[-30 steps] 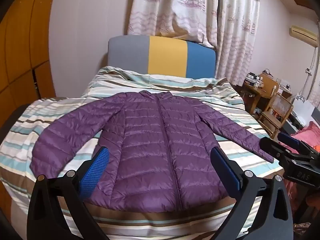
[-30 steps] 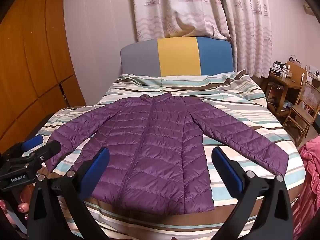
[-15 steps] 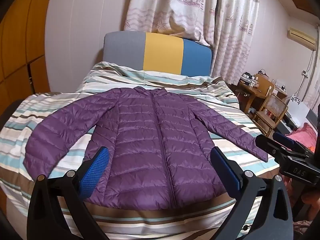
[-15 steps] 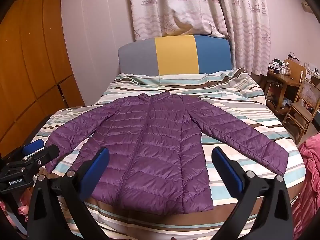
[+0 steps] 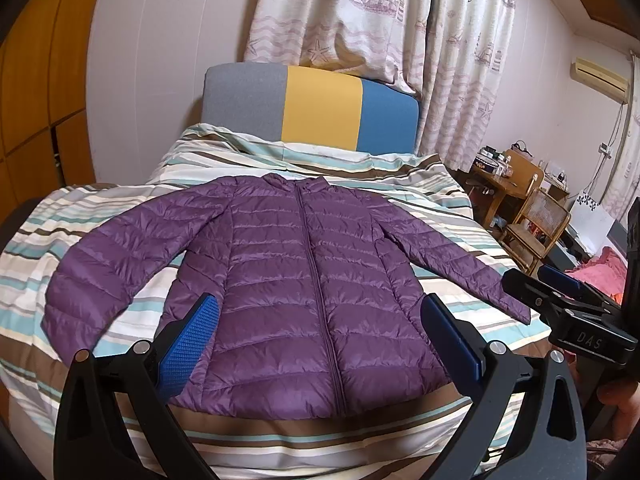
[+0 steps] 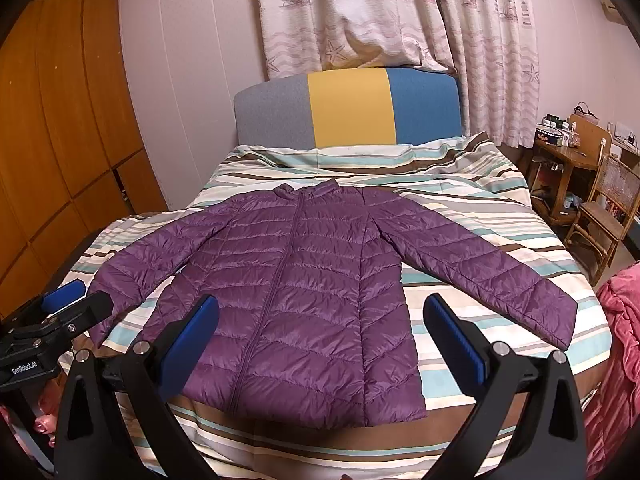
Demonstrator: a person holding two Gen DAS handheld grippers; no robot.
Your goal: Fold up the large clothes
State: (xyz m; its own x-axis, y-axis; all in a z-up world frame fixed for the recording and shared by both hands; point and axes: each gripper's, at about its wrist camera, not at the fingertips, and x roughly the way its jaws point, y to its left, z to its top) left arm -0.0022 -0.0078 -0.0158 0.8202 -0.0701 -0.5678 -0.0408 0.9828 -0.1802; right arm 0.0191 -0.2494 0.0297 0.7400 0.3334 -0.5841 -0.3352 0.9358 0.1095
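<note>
A purple quilted puffer jacket (image 5: pixel 304 280) (image 6: pixel 304 292) lies flat, front up and zipped, on the striped bed (image 5: pixel 248 440) (image 6: pixel 472 216), sleeves spread to both sides and hem toward me. My left gripper (image 5: pixel 320 332) hovers open in front of the hem, blue pads wide apart with nothing between them. My right gripper (image 6: pixel 320 332) is also open and empty near the foot of the bed. The right gripper (image 5: pixel 560 296) shows at the right edge of the left wrist view, and the left gripper (image 6: pixel 68 304) at the left edge of the right wrist view.
A grey, yellow and blue headboard (image 6: pixel 348 108) stands at the far end under ship-print curtains (image 6: pixel 380 12). Wooden wardrobe doors (image 6: pixel 52 140) line the left. A wooden desk and chair (image 6: pixel 596 196) stand right of the bed, with pink cloth (image 6: pixel 620 340) nearer.
Both grippers have drifted slightly; the jacket sits a little lower and more central in the left wrist view. The jacket has not moved and both grippers stay open.
</note>
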